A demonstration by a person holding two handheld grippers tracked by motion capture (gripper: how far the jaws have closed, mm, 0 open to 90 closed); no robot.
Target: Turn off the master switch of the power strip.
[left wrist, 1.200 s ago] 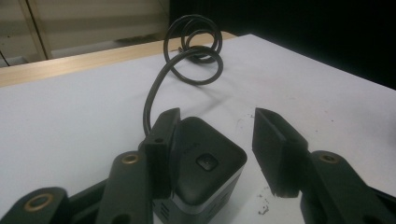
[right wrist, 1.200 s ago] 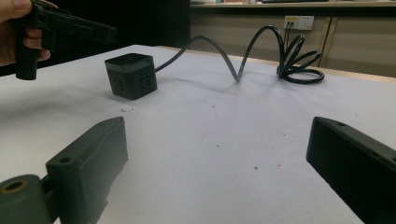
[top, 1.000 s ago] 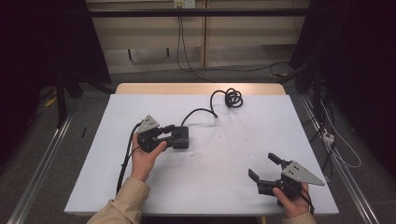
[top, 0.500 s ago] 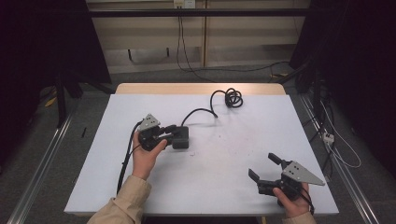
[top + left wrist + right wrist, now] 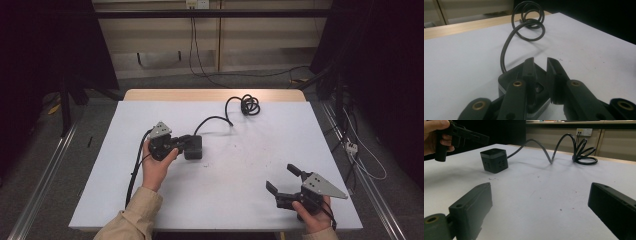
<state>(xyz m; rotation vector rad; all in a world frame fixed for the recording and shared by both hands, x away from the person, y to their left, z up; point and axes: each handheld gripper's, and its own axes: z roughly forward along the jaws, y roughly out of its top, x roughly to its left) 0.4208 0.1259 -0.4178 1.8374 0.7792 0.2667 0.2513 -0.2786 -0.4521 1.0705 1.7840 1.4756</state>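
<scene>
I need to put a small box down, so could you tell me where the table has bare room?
Bare: the middle, between the black cube and the right gripper, and the near-left corner. Crowded: around the cube, its cable and the far-edge coil.

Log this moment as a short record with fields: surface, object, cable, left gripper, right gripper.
surface: white table
object: black cube socket, resting on the table
cable: black cable runs from the cube to a coil near the far edge
left gripper: above the cube, jaws just closing, nearly together, gripping nothing
right gripper: near the table's front edge, open, empty
</scene>
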